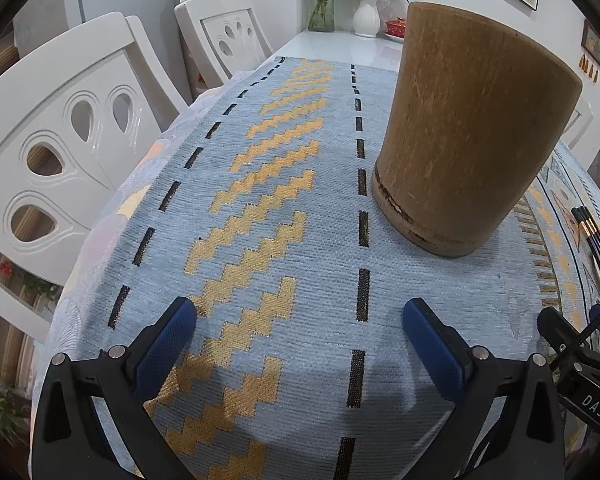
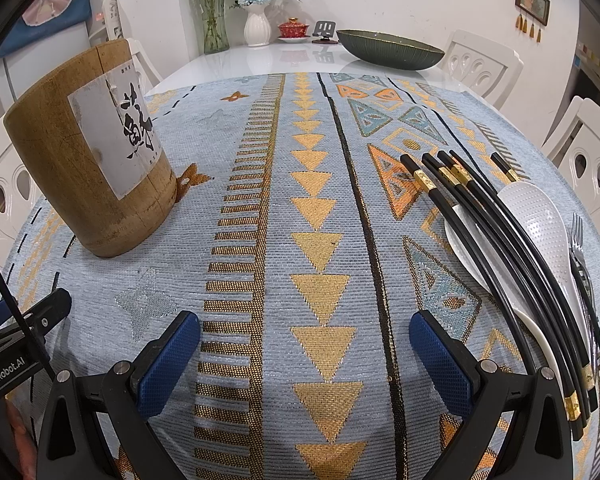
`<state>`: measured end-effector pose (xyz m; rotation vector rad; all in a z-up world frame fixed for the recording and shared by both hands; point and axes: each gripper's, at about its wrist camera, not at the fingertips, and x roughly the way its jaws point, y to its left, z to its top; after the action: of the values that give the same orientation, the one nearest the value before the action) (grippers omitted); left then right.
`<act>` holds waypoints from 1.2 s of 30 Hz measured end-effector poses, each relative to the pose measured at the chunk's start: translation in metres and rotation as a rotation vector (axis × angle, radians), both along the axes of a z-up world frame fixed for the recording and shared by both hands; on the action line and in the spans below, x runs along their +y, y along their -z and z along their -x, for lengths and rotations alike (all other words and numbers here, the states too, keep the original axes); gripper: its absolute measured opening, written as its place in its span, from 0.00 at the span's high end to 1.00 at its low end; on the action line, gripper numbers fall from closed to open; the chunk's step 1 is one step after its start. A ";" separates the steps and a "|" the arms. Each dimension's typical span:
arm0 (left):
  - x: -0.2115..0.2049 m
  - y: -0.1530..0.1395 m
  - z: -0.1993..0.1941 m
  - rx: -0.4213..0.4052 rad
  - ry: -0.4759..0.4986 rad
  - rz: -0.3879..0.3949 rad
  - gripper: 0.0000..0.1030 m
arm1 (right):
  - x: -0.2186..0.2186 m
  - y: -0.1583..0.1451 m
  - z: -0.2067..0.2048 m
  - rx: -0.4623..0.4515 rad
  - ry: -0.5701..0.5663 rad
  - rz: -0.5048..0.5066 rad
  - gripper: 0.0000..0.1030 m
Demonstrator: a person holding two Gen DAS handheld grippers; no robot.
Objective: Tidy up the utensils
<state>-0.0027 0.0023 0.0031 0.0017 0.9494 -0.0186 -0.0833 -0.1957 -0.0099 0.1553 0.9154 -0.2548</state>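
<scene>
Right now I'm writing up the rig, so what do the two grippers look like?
Both match: the left gripper and right gripper have black plastic frames with silver pivot pins and textured blue pads on the fingers. White lettering marks each body, and a thin black cable runs alongside.

Holder interior unseen; chopsticks cut off at right.

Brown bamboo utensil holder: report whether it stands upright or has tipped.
Upright. The brown bamboo utensil holder rests base-down on the patterned blue tablecloth, rim uppermost; its apparent lean looks like fisheye distortion.
</scene>
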 end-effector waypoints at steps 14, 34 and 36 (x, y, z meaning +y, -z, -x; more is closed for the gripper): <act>-0.001 0.001 0.000 -0.001 -0.001 -0.004 0.00 | 0.000 0.000 0.000 0.000 0.000 -0.001 0.00; 0.000 0.002 0.000 -0.001 -0.001 -0.004 0.00 | 0.000 0.000 0.000 0.000 0.000 -0.001 0.00; -0.001 0.002 0.000 -0.001 -0.001 -0.004 0.00 | 0.000 0.000 0.000 0.000 0.000 -0.001 0.00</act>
<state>-0.0023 0.0016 0.0015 0.0047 0.9480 -0.0163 -0.0830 -0.1959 -0.0100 0.1561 0.9150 -0.2546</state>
